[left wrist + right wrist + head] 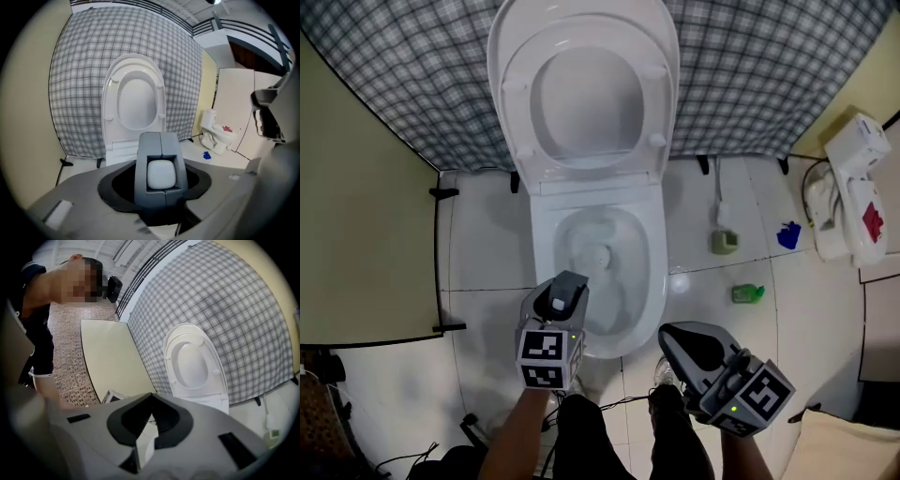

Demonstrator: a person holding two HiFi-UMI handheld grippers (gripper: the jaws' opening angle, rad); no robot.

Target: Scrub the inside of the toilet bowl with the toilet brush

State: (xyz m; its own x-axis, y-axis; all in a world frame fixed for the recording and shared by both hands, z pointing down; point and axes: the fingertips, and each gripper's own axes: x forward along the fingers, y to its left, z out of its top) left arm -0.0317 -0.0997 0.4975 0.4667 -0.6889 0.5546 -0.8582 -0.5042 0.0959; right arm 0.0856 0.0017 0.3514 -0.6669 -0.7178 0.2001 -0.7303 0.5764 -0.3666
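Gripping the grey, white-capped toilet brush (161,174) by its handle, my left gripper (567,292) keeps its jaws clenched around it above the near rim of the white ceramic toilet bowl (652,255), so the head can reach inside. My right gripper (680,342), jaws together and empty, waits beside the bowl's front edge.

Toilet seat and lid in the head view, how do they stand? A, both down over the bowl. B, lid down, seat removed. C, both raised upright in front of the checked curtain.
C: the seat and lid stand upright in front of the checked curtain, and the bowl below lies uncovered.
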